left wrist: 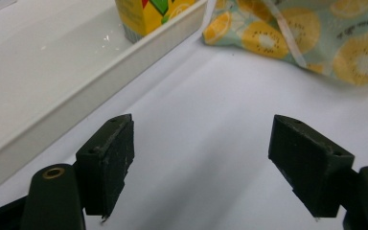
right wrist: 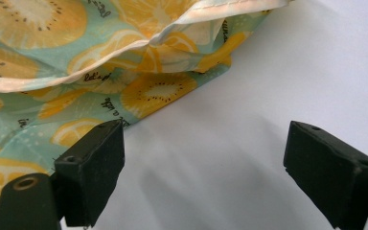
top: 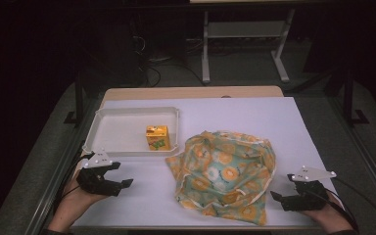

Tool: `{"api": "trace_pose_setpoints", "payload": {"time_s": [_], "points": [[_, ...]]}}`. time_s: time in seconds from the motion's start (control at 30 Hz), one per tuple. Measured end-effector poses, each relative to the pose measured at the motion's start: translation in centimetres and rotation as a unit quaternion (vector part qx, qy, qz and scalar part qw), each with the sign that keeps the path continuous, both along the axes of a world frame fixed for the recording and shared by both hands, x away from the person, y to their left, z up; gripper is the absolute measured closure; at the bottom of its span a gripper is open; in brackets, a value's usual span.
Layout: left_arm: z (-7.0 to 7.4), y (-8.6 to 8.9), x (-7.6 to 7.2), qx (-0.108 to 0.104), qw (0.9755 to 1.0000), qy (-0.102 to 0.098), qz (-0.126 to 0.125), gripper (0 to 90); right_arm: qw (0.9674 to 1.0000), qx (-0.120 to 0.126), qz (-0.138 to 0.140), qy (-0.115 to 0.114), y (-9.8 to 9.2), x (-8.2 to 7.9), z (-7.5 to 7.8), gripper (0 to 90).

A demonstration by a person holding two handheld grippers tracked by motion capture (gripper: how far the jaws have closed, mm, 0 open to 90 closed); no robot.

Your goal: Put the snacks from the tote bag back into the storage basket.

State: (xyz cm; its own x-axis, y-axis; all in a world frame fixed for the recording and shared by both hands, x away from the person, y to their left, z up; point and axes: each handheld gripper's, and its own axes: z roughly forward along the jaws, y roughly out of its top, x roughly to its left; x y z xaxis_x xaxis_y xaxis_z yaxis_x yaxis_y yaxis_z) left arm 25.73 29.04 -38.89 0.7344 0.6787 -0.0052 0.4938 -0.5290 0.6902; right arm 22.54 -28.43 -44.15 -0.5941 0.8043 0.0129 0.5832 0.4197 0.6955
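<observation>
Your work surface is the white table cover (top: 284, 127), with bare room along its right side and lower centre-left of the frame. The fruit-print cloth bag (top: 223, 171) lies crumpled at centre-right, its lower edge near the front. The white tray (top: 108, 122) sits upper left; the orange carton (top: 157, 137) stands inside, near its front rim. Your left gripper (top: 122, 177) and right gripper (top: 280, 190) are both spread wide, holding nothing.

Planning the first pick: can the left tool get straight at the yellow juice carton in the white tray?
Probably yes: the left tool is open, the yellow juice carton stands alone in the white tray, only the low tray wall between.
</observation>
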Motion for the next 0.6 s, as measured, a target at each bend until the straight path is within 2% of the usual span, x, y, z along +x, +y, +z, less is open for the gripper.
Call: {"api": "trace_pose_setpoints", "payload": {"time_s": [0.13, 0.27, 0.43, 0.6], "points": [[-1.1, 0.4, -0.8, 0.015, 0.9998, -0.006, 0.007, 22.7, 1.0000, -0.001, 0.000, -0.001, 0.0, 0.0, 0.0, 13.6], [-2.1, 0.6, -1.3, 0.014, 0.9998, -0.006, 0.014, 22.7, 1.0000, 0.000, 0.001, -0.002, 0.0, 0.0, 0.0, 13.7], [-3.1, 0.9, -1.7, 0.019, 0.9998, -0.006, 0.004, 20.9, 1.0000, -0.001, 0.000, -0.001, 0.0, 0.0, 0.0, 13.6], [-3.8, 0.9, -1.3, 0.039, 0.9992, -0.001, -0.001, 18.6, 1.0000, -0.003, 0.005, -0.001, 0.1, 0.0, -0.1, 13.7]]}}
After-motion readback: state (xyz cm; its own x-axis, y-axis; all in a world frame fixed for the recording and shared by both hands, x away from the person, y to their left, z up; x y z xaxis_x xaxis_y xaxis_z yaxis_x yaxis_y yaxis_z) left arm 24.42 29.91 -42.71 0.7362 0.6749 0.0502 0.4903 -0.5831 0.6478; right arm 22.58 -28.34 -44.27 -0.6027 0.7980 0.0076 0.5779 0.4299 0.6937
